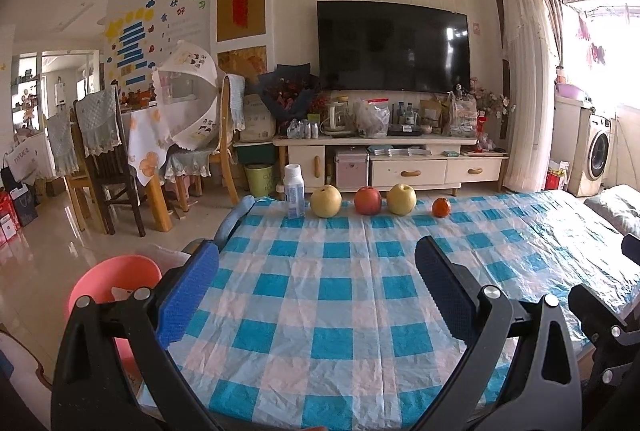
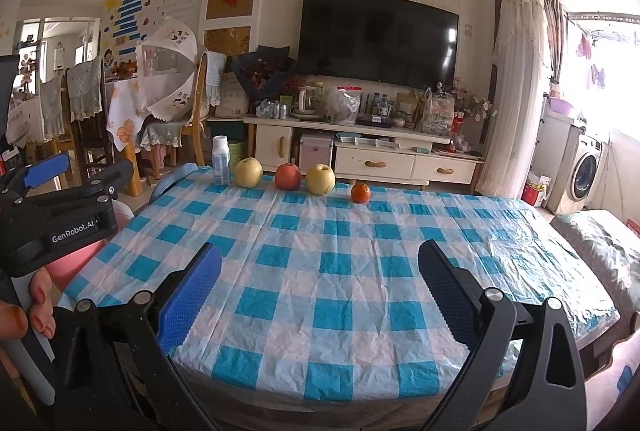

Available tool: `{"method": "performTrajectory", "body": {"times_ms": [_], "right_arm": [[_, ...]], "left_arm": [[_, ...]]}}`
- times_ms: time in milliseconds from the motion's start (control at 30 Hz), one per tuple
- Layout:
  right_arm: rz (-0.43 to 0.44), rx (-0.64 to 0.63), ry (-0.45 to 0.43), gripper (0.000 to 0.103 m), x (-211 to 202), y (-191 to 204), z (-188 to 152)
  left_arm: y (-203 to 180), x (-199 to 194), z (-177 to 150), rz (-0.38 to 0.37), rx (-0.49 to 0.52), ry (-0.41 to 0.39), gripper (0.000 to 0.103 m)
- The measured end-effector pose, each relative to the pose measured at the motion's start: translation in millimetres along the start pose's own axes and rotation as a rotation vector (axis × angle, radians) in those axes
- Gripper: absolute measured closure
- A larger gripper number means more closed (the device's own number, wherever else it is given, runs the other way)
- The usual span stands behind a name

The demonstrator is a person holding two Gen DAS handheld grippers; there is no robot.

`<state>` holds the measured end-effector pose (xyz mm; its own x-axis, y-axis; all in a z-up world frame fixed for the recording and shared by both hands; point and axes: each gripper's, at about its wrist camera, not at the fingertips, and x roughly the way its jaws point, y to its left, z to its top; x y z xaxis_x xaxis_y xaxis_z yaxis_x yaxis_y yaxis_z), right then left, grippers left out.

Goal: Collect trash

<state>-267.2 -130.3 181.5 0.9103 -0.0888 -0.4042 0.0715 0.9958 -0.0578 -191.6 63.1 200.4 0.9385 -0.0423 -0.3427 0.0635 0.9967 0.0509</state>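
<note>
A small white bottle [image 1: 294, 197] [image 2: 221, 160] stands at the far left edge of the blue-checked table [image 1: 340, 291] [image 2: 340, 271]. To its right a yellow pear [image 1: 326, 201] [image 2: 248, 172], a red apple [image 1: 367, 200] [image 2: 287, 176], a second yellow pear [image 1: 401, 199] [image 2: 320, 179] and a small orange [image 1: 441, 207] [image 2: 360, 193] form a row. My left gripper [image 1: 318, 259] hangs open over the near table edge, nothing between its fingers. My right gripper [image 2: 320, 263] is open too, empty, beside it; the left gripper shows at the left of the right wrist view, held by a hand [image 2: 36, 303].
A pink bin [image 1: 116, 281] stands on the floor left of the table. Beyond it are dining chairs [image 1: 104, 159] and a covered dining table. A TV cabinet [image 1: 392, 159] with clutter lines the far wall. A grey cushion [image 2: 604, 243] lies off the table's right side.
</note>
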Motion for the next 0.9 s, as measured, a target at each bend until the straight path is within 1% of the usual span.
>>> {"method": "performTrajectory", "body": {"times_ms": [300,567,900], "right_arm": [[0.004,-0.003,0.003,0.005,3,2,-2],[0.014,-0.001,0.004,0.005,10,3,-2],[0.027,-0.004,0.000,0.005,35,3,-1]], "left_arm": [[4,7,-2,0.004,0.000,0.009,0.004],[3,21,-9,0.005,0.004,0.022,0.004],[2,40,-17,0.021,0.035,0.039,0.004]]}}
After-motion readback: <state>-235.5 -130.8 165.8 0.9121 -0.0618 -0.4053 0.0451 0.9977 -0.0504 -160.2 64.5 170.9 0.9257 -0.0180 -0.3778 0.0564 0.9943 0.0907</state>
